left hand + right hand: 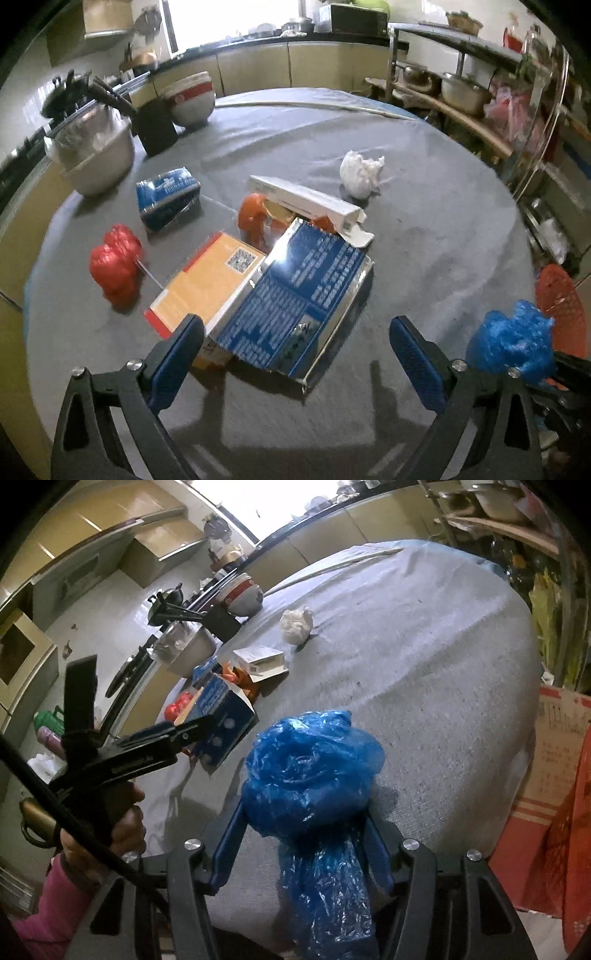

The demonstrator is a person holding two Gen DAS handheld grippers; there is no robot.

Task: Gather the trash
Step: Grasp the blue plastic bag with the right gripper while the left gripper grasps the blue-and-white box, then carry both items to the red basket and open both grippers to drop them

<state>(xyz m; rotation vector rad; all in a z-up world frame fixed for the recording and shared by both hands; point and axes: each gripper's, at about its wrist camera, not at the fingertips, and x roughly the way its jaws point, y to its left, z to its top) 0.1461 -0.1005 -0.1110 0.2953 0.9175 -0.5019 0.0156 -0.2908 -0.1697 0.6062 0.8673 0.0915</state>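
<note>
While both tongs hang over the grey-covered desk, the findings are as follows.

Left tongs: spread wide, nothing between the blue pads; tips low over the near end of the blue printed box, not touching it as far as the left wrist view shows. In the right wrist view they appear at 9 o'clock, held by a hand in a pink sleeve.

Right tongs: clamped on the crumpled blue plastic bag; both pads press its sides, and the bag's tail trails back between the arms.

Blue plastic bag, place: near the desk's near edge; at 4 o'clock in the left wrist view.

Box pile: at desk centre, 1 blue printed box lying tilted across 1 orange box, which sits at its 9 o'clock side. Touching the pile at 12 o'clock are 1 orange plastic bag and 1 long white carton, its flap open.

Loose trash: 1 red crumpled bag at 9 o'clock of the pile; 1 blue tissue pack at 10 o'clock; 1 white crumpled wad at 1 o'clock, well apart from the rest.

Desk rear, 10 to 11 o'clock: 1 covered metal pot, 1 black holder, 1 stack of red-and-white bowls.

Red mesh basket: off the desk edge at 3 o'clock, just behind the blue bag.
</note>
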